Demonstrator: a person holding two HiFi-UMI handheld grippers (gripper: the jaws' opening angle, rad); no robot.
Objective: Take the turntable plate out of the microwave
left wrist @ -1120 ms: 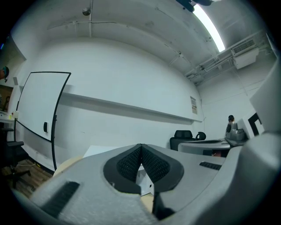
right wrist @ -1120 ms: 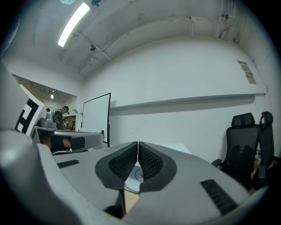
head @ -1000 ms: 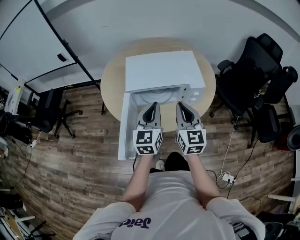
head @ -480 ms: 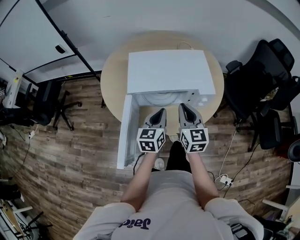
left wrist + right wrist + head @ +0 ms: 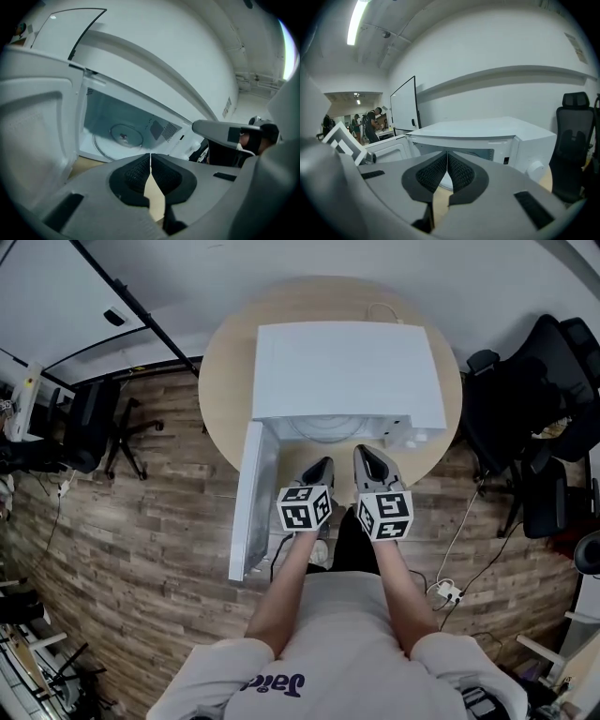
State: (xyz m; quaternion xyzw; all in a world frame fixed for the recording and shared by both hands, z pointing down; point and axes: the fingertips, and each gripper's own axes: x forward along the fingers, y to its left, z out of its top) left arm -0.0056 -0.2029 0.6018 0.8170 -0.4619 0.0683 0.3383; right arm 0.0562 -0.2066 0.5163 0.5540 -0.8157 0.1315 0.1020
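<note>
The round, clear glass plate (image 5: 120,136) lies flat inside the open white microwave (image 5: 347,367). The left gripper (image 5: 150,158) and right gripper (image 5: 447,156) are pressed together, empty.

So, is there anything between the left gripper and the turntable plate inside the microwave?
Nothing visible stands in the way. The microwave door is swung open to the side. The left gripper view shows a free line from the shut, empty left gripper to the turntable plate, which lies flat inside.
</note>
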